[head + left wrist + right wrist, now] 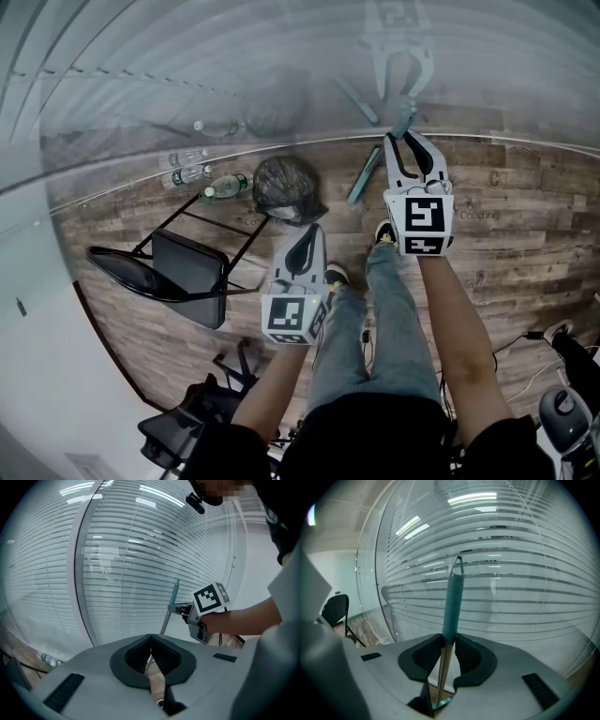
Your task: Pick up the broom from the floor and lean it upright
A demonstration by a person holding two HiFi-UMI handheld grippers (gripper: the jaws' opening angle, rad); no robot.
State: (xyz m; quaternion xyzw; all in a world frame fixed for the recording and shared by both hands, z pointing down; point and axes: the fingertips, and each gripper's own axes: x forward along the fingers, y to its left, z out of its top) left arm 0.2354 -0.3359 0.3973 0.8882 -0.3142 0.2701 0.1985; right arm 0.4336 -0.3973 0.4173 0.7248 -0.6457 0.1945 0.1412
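blue jeans [380, 323] and black short-sleeved top [375, 436]

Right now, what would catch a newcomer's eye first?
A teal-handled broom stands upright before the glass wall with white blinds, pinched in the right hand-held gripper. On the wooden floor to the left is a black folding chair.

Glass wall [187, 75] and broom [452, 597] block ahead; chair [187, 267], bag [286, 187], bottles [225, 186] crowd the floor [525, 216] left; right lies open.
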